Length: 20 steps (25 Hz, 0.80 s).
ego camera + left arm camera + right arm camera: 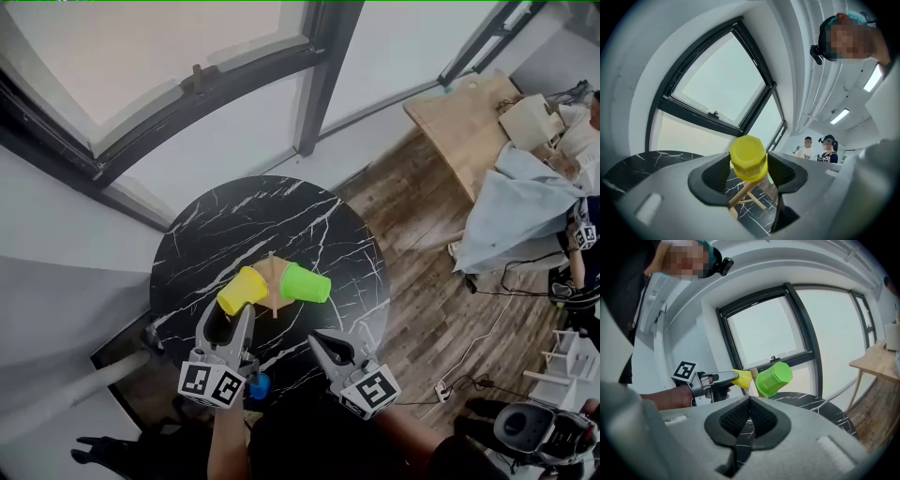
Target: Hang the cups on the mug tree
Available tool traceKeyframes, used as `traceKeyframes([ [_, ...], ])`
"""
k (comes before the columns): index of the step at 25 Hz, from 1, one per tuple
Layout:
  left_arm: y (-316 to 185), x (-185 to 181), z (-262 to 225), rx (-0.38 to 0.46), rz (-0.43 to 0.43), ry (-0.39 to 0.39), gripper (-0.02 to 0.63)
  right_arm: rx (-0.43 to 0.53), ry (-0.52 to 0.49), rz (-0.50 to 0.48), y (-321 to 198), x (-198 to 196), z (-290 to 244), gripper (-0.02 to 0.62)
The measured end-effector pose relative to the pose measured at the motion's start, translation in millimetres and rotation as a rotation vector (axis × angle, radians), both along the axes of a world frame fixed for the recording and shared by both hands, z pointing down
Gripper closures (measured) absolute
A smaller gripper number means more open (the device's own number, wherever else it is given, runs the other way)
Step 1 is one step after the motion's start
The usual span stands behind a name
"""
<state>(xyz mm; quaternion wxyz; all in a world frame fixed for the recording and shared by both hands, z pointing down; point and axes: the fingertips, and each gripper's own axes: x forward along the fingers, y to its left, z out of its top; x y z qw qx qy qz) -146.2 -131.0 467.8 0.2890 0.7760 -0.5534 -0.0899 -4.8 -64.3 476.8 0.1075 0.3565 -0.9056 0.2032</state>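
Left gripper view: my left gripper (749, 168) stands wide open around the yellow cup (748, 152), which hangs on the mug tree (744, 193) at the table's (216, 225) middle beside the green cup (307, 283); my right gripper (749, 416) is closed and empty.

**Left jaws apart, right jaws shut**

In the head view both forearms come up from 6 o'clock. The left forearm (225, 439) carries the left gripper (228, 317) pointing to about 12 o'clock. Its jaws stand apart, with the yellow cup (748, 158) between the pads. The left hand (677, 397) wraps that gripper's handle. The right forearm (412, 439) holds the right gripper (322, 341) at the left one's 3 o'clock, angled toward 10 to 11 o'clock. Its jaws are closed together with nothing between them.
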Motion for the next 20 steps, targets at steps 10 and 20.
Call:
traceKeyframes([
  [10, 2.1, 2.1, 0.1, 0.009, -0.012, 0.005, 0.325, 0.001, -0.003, 0.007, 1.1, 5.2, 0.1, 0.592],
  [20, 13.2, -1.4, -2.4, 0.017, -0.031, 0.0, 0.304, 0.012, -0.007, 0.006, 9.2, 7.8, -2.2, 0.592],
])
